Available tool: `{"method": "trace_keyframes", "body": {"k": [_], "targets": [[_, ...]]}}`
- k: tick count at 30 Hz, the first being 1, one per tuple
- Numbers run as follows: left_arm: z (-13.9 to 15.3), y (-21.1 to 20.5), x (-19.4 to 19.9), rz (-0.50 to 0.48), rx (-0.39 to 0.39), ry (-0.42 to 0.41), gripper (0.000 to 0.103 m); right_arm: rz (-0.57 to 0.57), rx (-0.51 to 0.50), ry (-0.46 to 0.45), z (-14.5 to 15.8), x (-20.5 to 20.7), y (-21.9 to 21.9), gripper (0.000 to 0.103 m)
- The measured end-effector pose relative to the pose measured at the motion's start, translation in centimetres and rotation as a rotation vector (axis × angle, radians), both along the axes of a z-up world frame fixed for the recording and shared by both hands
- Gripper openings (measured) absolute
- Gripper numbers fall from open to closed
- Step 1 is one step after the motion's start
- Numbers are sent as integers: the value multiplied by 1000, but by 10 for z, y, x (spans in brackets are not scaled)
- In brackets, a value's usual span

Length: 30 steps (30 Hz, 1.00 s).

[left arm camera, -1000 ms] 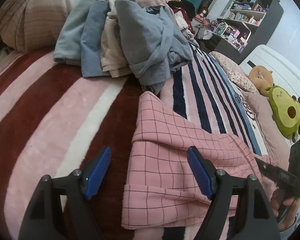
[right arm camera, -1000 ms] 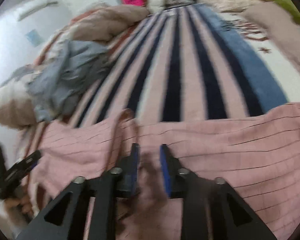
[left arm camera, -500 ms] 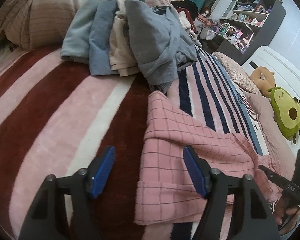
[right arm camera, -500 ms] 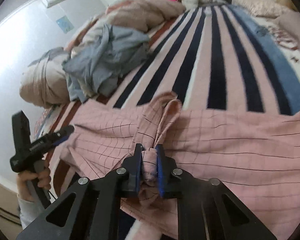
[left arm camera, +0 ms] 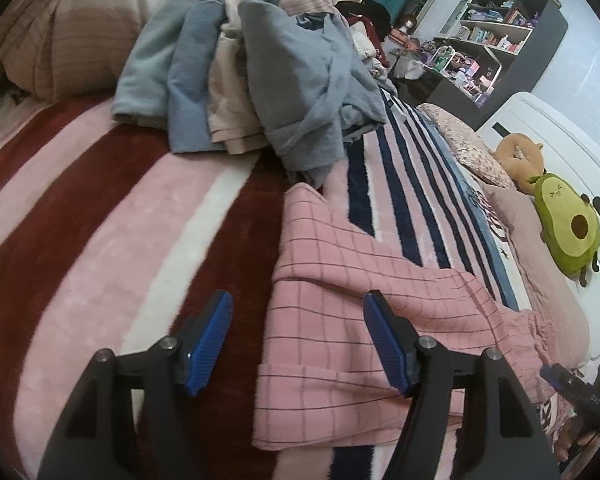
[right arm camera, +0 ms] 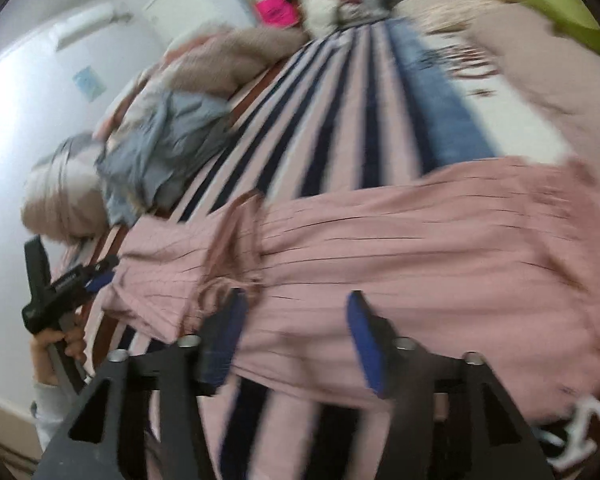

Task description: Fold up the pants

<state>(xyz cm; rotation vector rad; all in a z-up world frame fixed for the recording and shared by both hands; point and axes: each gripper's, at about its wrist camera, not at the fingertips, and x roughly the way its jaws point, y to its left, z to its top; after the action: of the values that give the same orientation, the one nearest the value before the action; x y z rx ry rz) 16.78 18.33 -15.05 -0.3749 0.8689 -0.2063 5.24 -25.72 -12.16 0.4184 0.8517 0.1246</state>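
- Covering almost all of both views, the blanket (left arm camera: 100, 240) runs in maroon, pink and white stripes on one side and navy and pink stripes on the other.
- Lying flat on that blanket, the pants (left arm camera: 340, 320) are pink with a thin dark check; in the left wrist view they stretch from the centre toward 4 o'clock, with one corner pointing up toward 12.
- Heaped at 12 o'clock in the left wrist view, a clothes pile (left arm camera: 260, 72) of grey, blue and cream garments sits just beyond the pants' far corner.
- At 3 o'clock in that view an avocado toy (left arm camera: 568, 228) lies near the headboard.
- The left gripper (left arm camera: 296, 340) hangs over the pants' near left edge with jaws moderately wide; one blue pad is above the blanket, the other above the pink cloth, and nothing is gripped.
- The right gripper (right arm camera: 292, 344) is blurred; its jaws have just been opening and now stand apart over the pants' near edge, with pink cloth below the gap but not pinched.
- At 8 o'clock in the right wrist view, a hand (right arm camera: 56, 348) grips the left gripper's handle.
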Motion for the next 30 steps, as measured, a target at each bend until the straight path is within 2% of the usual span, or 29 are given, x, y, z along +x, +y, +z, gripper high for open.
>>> {"method": "trace_keyframes", "body": {"k": [5,8,10,13,16,19,21,22,23,26,30], "targets": [[3,-8,1,-2,9,-4,64,-262,23,38,-7,-51,-75,72],[6,-12,0,-5,7,-13,65,-369,0,54,-19,-66,-103,72],[8,-16,0,-6,14,-16,65,-404,6,68,-28,-66,-112,72],[9,-19,0,-17,16,-28,67,-471,-63,82,-30,-67,-122,72],[9,-19,-1,-12,33,-31,68,-447,-37,76,-31,-64,-129,74],[9,-17,2,-6,22,-28,68,-416,-53,51,-33,-47,-135,75],[8,-16,2,-4,10,-25,68,-413,-31,72,-37,-37,-137,50],[8,-16,3,-3,8,-25,68,-417,-34,92,-37,-34,-136,26],[8,-16,2,-3,8,-28,68,-413,-28,88,-34,-30,-133,11],[11,-11,-1,-2,0,-44,68,-398,-58,15,-12,-27,-116,10],[12,0,-4,15,-19,-50,68,-304,-91,-117,36,-6,-71,10]]}}
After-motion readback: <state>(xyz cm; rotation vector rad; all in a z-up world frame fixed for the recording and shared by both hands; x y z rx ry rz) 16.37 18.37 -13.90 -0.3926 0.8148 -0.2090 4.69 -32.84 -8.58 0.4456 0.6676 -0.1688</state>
